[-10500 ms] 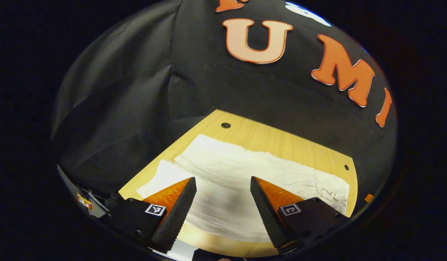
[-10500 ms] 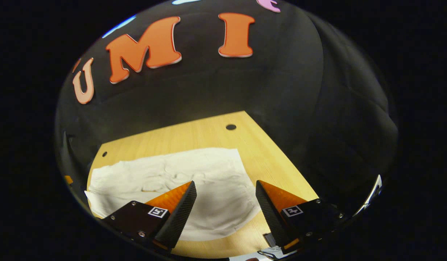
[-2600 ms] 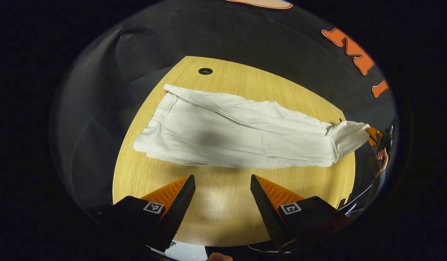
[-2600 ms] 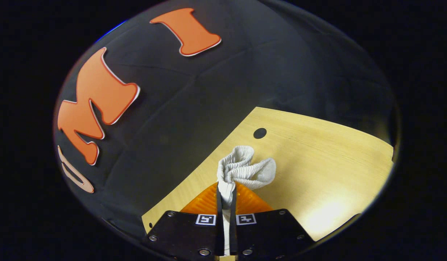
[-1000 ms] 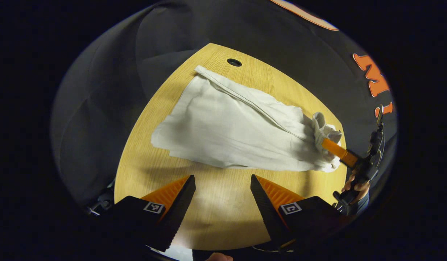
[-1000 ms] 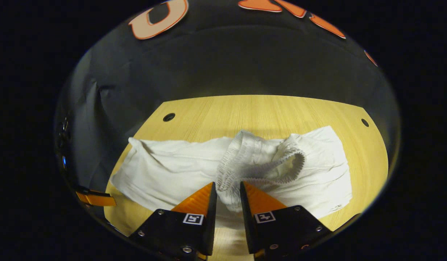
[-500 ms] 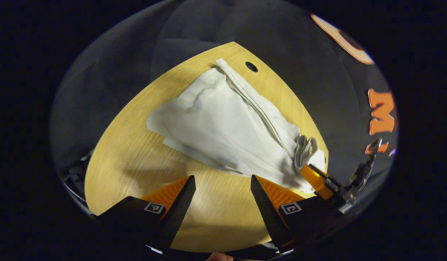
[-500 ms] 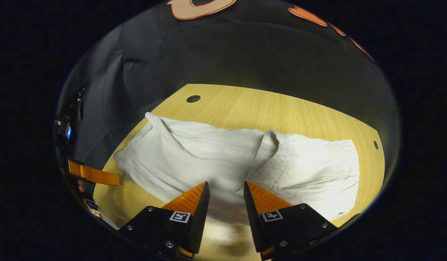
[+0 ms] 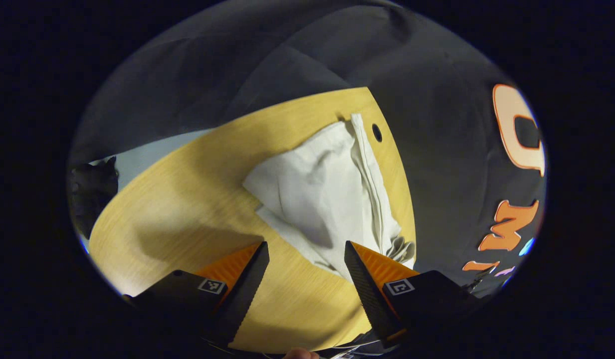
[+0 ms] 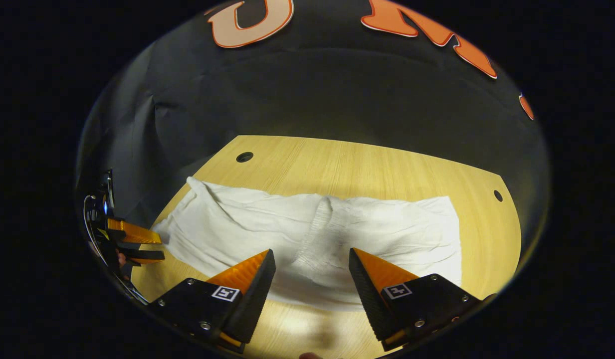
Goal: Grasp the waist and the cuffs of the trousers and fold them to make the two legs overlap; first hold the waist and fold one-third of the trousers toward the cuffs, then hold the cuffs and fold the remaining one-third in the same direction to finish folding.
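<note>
The white trousers (image 10: 307,234) lie flat on the wooden table (image 10: 367,164), with the two legs one over the other and the waist (image 10: 317,234) part folded over onto the legs, so its ribbed band now sits across the middle of the cloth. The right gripper (image 10: 311,271) hangs just above this folded band with its fingers spread apart and nothing between them; I judge that the first fold is set down, and the gripper stands open because the cloth needs no more holding there. The left gripper (image 9: 307,271) is also open and empty, over the bare table near the trousers' near edge. In the right gripper view it shows at the left edge (image 10: 137,244), just beside the cuffs (image 10: 187,219) end, and this place makes sense, since the cuffs are the next part to take. In the left gripper view the trousers (image 9: 327,194) reach to the far table edge, close to a small hole (image 9: 377,132). The remaining fold of the cuffs toward the waist is not yet done.
</note>
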Available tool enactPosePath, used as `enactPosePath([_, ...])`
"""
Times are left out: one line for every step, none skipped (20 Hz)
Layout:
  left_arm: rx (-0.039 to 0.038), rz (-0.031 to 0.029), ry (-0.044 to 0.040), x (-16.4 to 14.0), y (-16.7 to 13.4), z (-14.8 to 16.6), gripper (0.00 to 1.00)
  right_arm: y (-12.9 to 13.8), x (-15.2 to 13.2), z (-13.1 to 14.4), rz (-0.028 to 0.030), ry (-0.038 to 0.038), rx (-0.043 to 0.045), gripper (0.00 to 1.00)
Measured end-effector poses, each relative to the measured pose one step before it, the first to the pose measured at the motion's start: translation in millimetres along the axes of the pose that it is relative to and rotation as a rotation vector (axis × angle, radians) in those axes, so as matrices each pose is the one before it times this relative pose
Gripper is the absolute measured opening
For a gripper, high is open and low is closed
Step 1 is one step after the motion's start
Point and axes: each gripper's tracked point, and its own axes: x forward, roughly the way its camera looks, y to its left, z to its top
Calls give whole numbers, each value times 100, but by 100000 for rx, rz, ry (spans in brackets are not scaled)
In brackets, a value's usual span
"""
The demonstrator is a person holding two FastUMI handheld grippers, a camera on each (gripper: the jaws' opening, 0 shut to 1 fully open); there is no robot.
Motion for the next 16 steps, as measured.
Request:
enactPosePath([-2690,-582,-1145,-136,355,994,98,-566,-398,166,-830,-564,394,89])
enactPosePath([-2794,-1898,-369,174,11,452,99,-376,-331,61,-761,-367,706,89])
enactPosePath([-1676,-1629,-207,20,-116,480,98,73,-34,97,-593,-402,851,89])
enactPosePath([43,-915,-131,214,59,236,98,-60,18,64,-740,-514,510,89])
enactPosePath([368,-756,-779,162,-211,243,97,-96,92,-98,-822,-429,453,89])
enactPosePath([696,-1086,-487,395,-514,267,95,-43,51,-36,-802,-151,840,89])
enactPosePath([651,-721,-577,678,-534,190,94,-87,-194,43,-419,-393,1314,90])
enactPosePath([537,-985,-424,869,-584,239,93,-79,-98,-13,-664,-186,1330,89])
enactPosePath([582,-569,-666,768,-539,226,92,-230,-79,37,-823,-494,1111,89])
enactPosePath([734,280,-504,859,-210,61,92,-183,-58,28,-989,-433,865,90])
enactPosePath([792,1671,51,726,153,-32,89,-140,-123,-10,-1183,-209,603,90])
enactPosePath([267,1790,-335,368,155,200,75,-117,-90,-47,-926,-287,602,90])
enactPosePath([188,1819,31,414,329,-49,61,-480,-50,-86,-1195,36,574,89])
enactPosePath([-243,2588,-1356,100,383,136,47,-379,-87,70,-812,-331,861,90])
enactPosePath([-728,1748,-861,-49,321,-185,33,-162,-101,-105,-849,-232,926,89])
enactPosePath([767,1348,-425,-575,33,-137,16,-128,-82,-67,-284,-111,1155,90])
